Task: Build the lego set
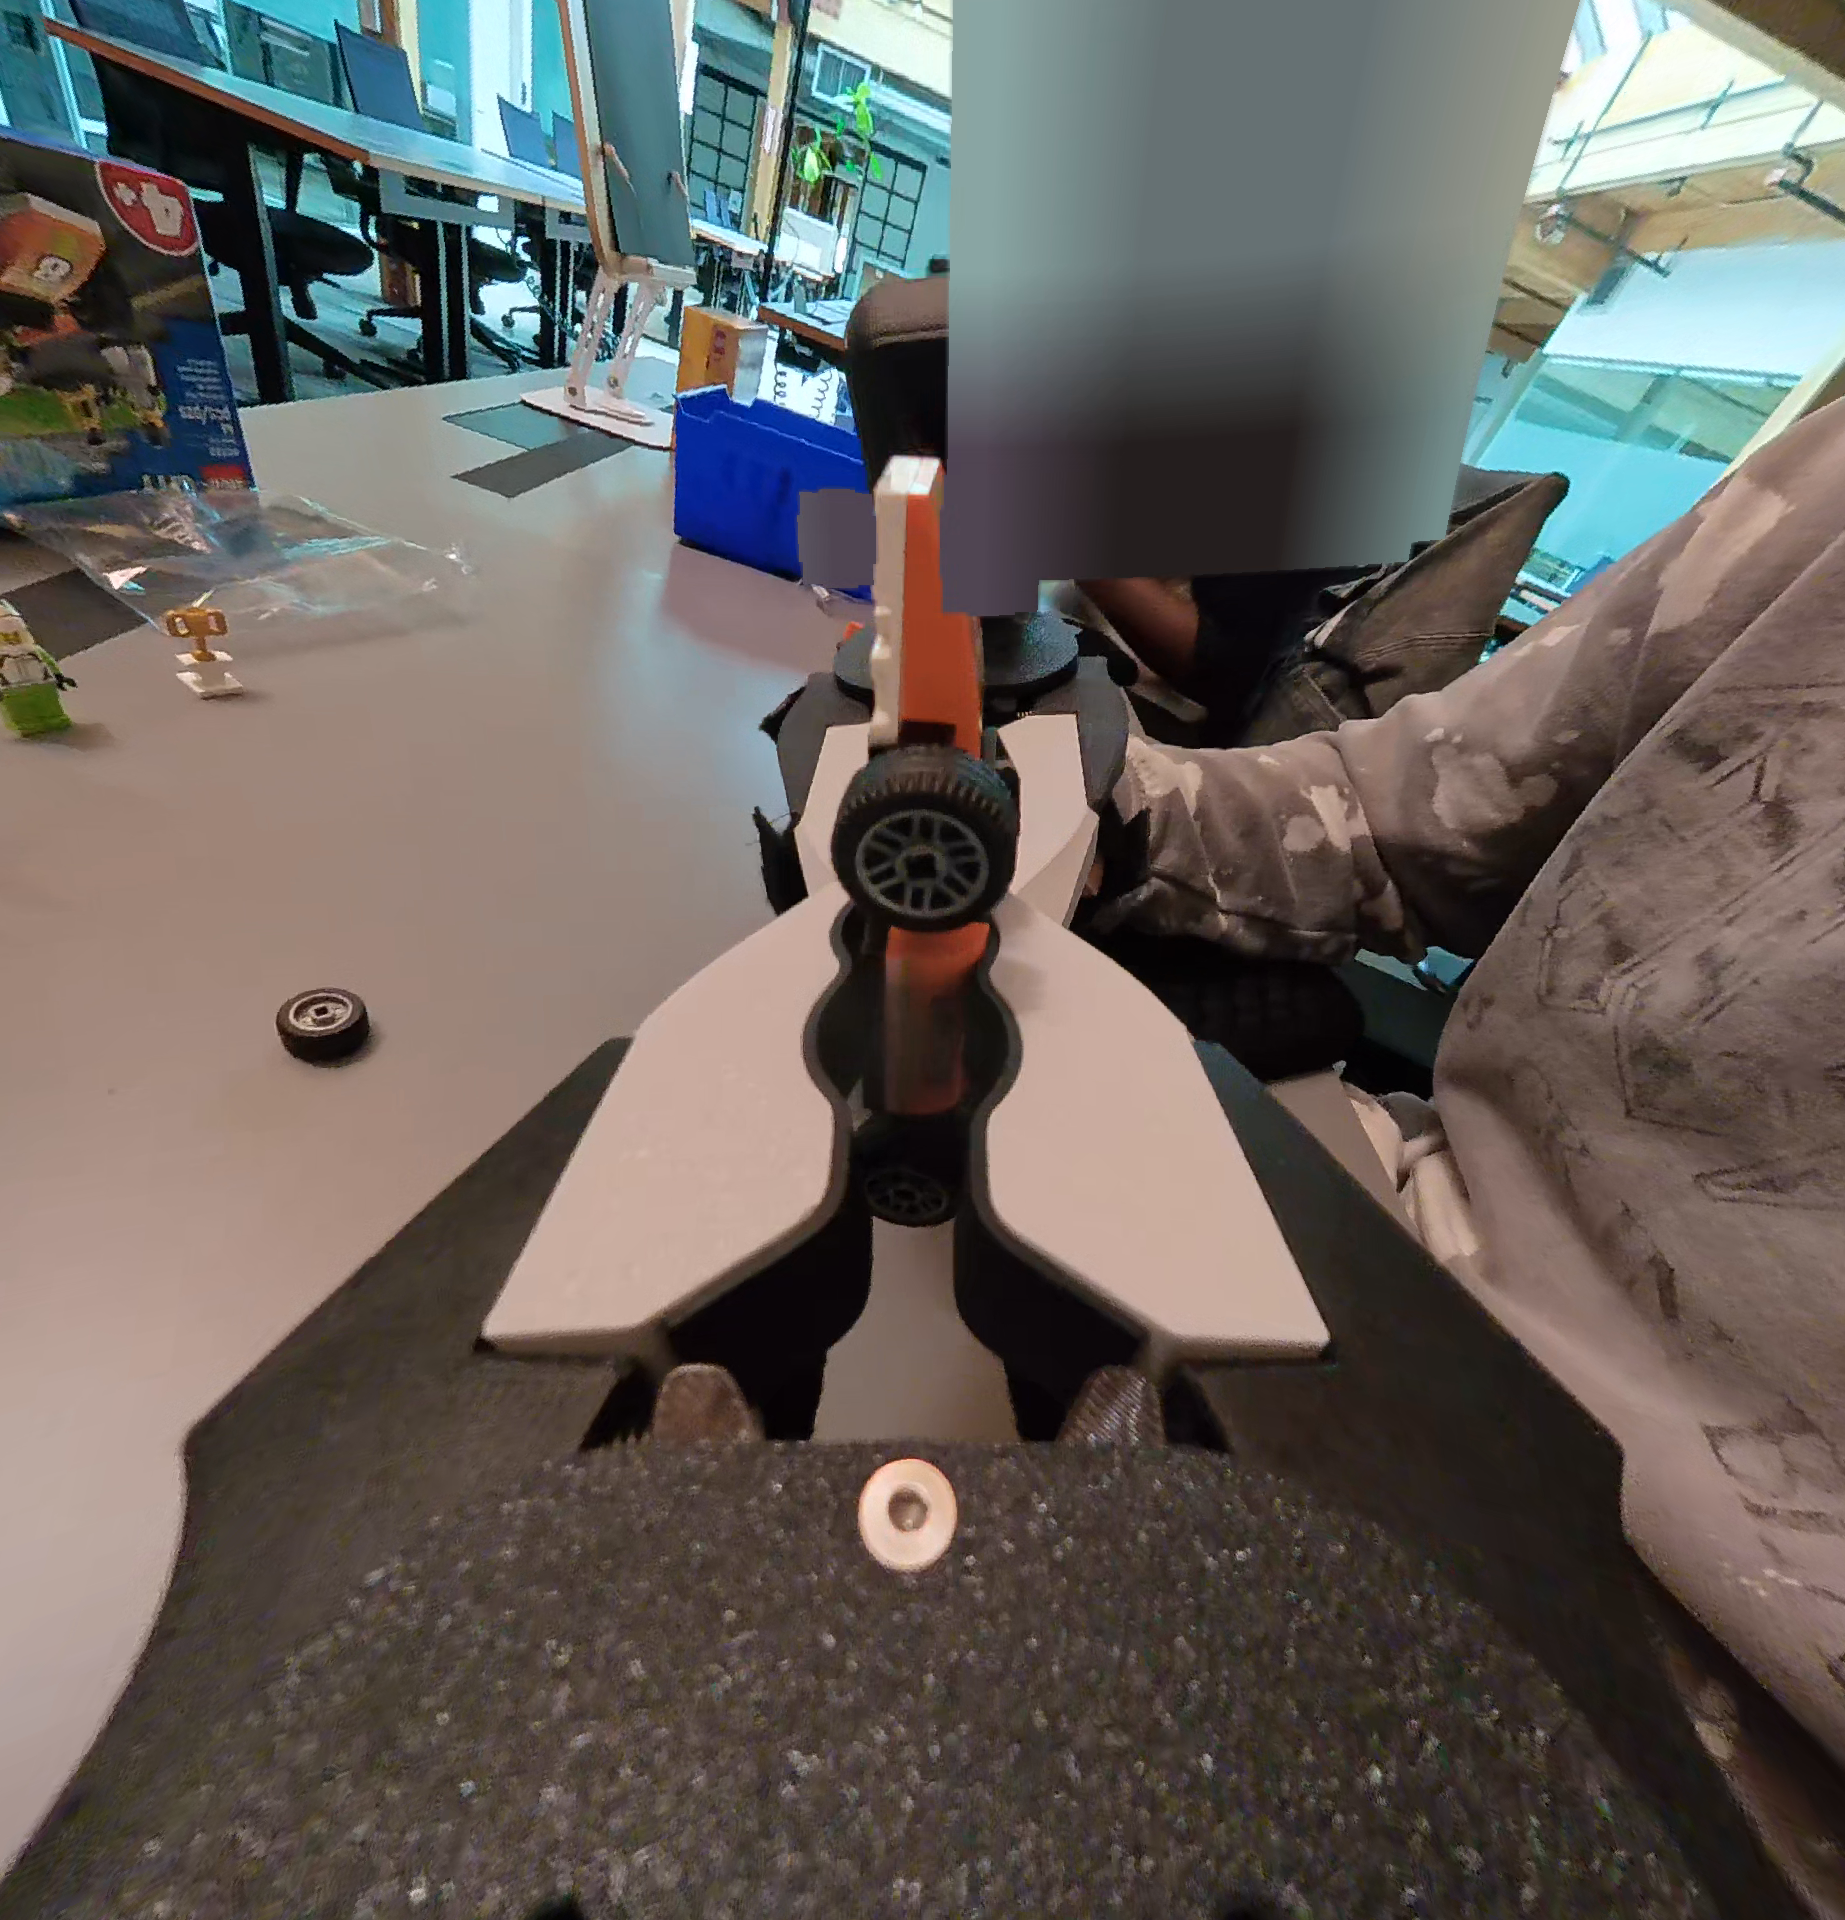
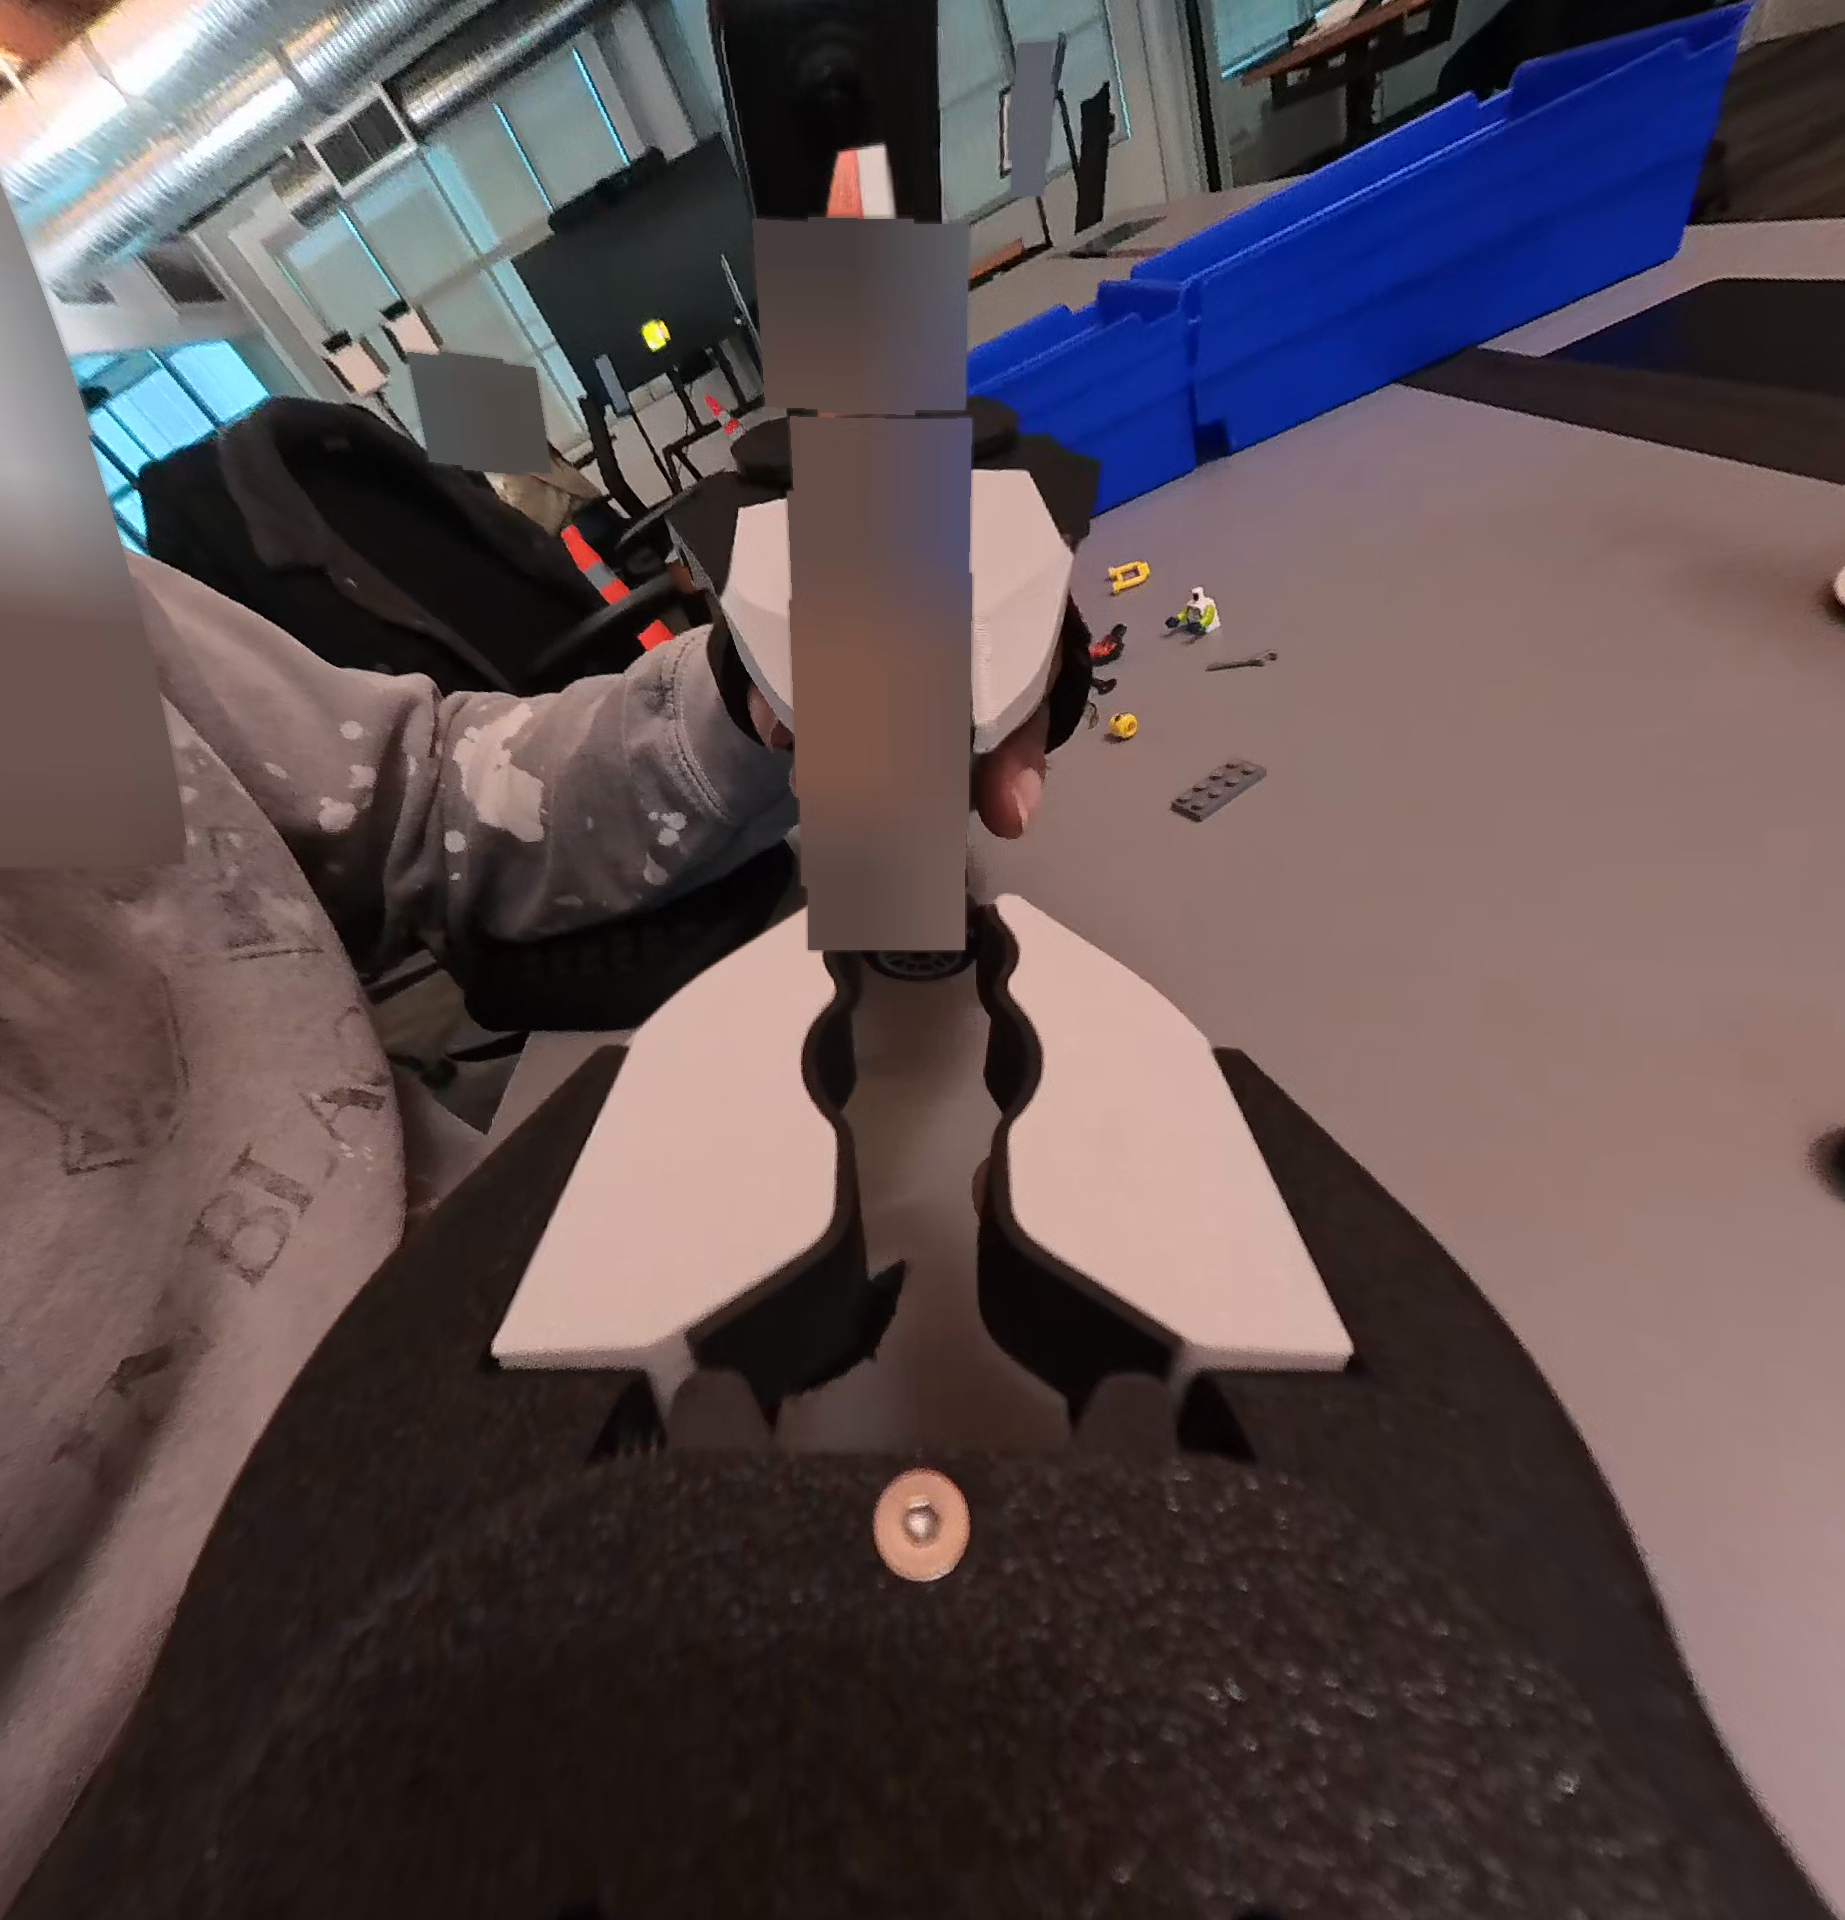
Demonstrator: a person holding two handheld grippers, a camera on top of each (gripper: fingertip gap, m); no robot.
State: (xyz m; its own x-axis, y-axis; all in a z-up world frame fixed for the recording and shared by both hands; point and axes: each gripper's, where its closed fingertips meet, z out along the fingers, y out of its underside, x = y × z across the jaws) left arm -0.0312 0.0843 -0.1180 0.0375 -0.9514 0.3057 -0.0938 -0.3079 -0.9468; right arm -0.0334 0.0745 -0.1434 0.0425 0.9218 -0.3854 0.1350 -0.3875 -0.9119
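My left gripper (image 1: 918, 935) is shut on an orange and white lego car body (image 1: 923, 623), held upright above the grey table (image 1: 482, 831). A black wheel (image 1: 923, 852) sits on the body's upper end and a second wheel (image 1: 907, 1195) shows low between my fingers. My right gripper (image 2: 918, 951) faces the left one. Its tips close on the upper wheel (image 2: 918, 964), which a mosaic patch mostly hides. In the left wrist view the right gripper's white fingers (image 1: 1053, 790) flank that wheel.
A loose wheel (image 1: 323, 1023), a green minifigure (image 1: 19, 670), a gold trophy piece (image 1: 203, 649), a plastic bag (image 1: 253, 561) and the set's box (image 1: 87, 332) lie left. A grey plate (image 2: 1219, 790), small parts and blue bins (image 2: 1417, 260) lie right. A person's sleeve (image 1: 1313, 831) is close. Less than 4 cm separates the two grippers' tips. Left tips and right tips are each some 20 cm from the grey plate (image 2: 1219, 790).
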